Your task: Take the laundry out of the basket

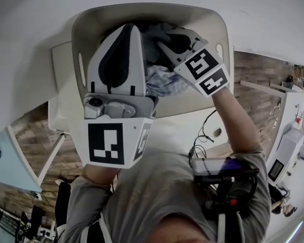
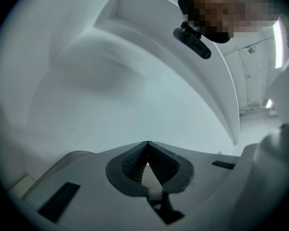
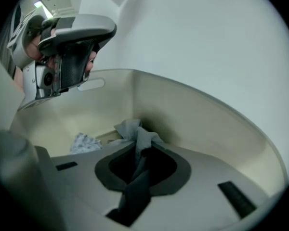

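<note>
A beige laundry basket [image 1: 91,22] stands on a white surface in the head view. My right gripper [image 3: 140,146] reaches down into it and is shut on a grey garment [image 3: 135,129], which runs up between the pads and bunches above the tips. A small white patterned cloth [image 3: 85,142] lies on the basket floor [image 3: 62,124] to the left. The head view shows more pale and dark laundry [image 1: 164,80] beside my right gripper [image 1: 162,44]. My left gripper [image 1: 131,27] hovers over the basket's left half, shut and empty [image 2: 147,142], facing a white wall.
A white unit [image 1: 63,85] stands against the basket's left side. Wooden floor [image 1: 258,85] with cables [image 1: 205,135] lies to the right. The basket's tall curved wall [image 3: 197,114] rises close behind my right gripper. My left gripper [image 3: 70,47] hangs above the basket's far rim.
</note>
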`<state>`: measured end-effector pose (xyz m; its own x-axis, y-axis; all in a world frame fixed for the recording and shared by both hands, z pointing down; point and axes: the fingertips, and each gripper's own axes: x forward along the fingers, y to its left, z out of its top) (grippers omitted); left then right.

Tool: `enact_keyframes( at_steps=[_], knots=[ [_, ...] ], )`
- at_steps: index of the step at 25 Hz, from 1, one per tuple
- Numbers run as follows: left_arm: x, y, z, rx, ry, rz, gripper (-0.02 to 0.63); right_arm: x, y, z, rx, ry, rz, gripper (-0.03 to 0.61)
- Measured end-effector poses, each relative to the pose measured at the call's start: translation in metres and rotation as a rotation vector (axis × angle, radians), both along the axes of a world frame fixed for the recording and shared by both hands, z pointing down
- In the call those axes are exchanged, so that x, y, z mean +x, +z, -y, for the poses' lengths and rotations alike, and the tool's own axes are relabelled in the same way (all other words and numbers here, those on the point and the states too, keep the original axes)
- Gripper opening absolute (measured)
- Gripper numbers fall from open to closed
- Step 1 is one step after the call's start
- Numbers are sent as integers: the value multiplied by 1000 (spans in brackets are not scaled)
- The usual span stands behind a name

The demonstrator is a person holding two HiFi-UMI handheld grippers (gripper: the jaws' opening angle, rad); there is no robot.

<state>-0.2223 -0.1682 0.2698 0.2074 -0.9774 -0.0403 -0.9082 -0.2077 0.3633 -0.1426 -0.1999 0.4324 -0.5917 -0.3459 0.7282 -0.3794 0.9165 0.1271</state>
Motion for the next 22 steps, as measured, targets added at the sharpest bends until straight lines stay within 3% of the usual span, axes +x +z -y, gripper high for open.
enact_keyframes(
  at_steps=[10, 22],
  knots=[
    [8, -46, -31, 77, -42, 91, 8, 13, -50, -5, 92, 82, 165, 61],
    [50, -90, -74, 143, -7, 177, 8, 29, -133, -8, 236, 127, 327, 60]
  ],
)
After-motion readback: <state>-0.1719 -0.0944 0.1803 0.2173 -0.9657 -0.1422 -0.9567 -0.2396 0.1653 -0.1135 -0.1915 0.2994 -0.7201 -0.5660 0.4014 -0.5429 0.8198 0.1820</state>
